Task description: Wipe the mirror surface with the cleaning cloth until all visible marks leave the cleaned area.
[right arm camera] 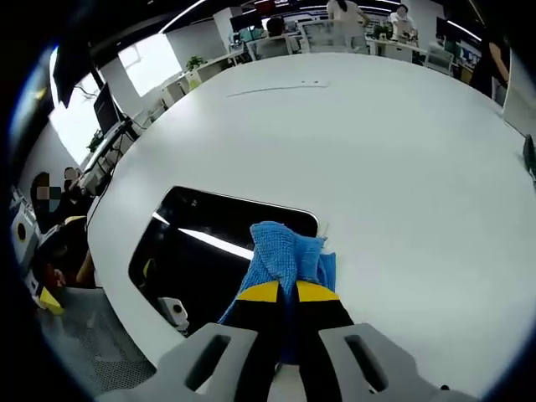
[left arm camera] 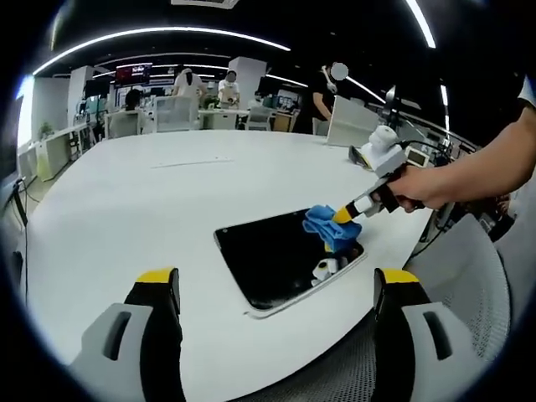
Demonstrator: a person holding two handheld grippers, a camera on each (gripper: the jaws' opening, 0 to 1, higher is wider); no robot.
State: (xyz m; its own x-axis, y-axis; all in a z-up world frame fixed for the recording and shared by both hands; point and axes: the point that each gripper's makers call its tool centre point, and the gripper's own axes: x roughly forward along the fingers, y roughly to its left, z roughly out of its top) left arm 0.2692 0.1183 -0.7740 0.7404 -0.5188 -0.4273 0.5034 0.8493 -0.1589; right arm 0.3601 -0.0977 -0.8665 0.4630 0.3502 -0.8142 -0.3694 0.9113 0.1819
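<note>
The flat rectangular mirror with rounded corners and a pale rim (left arm camera: 285,260) lies on the broad white round counter (left arm camera: 167,209), near the edge closest to the person. Its glass reads almost black, reflecting the dark ceiling and a bright light strip, so any marks on it are hard to make out in either view. In the right gripper view the mirror (right arm camera: 201,243) has its near edge cut off behind the gripper body and the cloth, and small reflections of gripper parts show in its lower part.

The crumpled blue cleaning cloth (left arm camera: 331,226) rests on the mirror's far right portion, overlapping the rim there. The right gripper (left arm camera: 352,209) enters the left gripper view from the right, held by a person's bare hand (left arm camera: 423,186), with its yellow-tipped fingers pressed into the cloth. In the right gripper view the cloth (right arm camera: 285,255) bulges out ahead of the right gripper (right arm camera: 280,291), whose black fingers (right arm camera: 260,306) are drawn together, pinching it; the part of the cloth beneath them is hidden.

The left gripper (left arm camera: 276,289) hovers over the counter's near edge, its fingers (left arm camera: 157,289) spread wide with nothing between them. A grey mesh chair back (left arm camera: 469,285) sits at the counter's right edge.

No containers are visible on the counter. Beyond it, an office with desks, white chairs, monitors and standing people is too small and blurred to detail.
</note>
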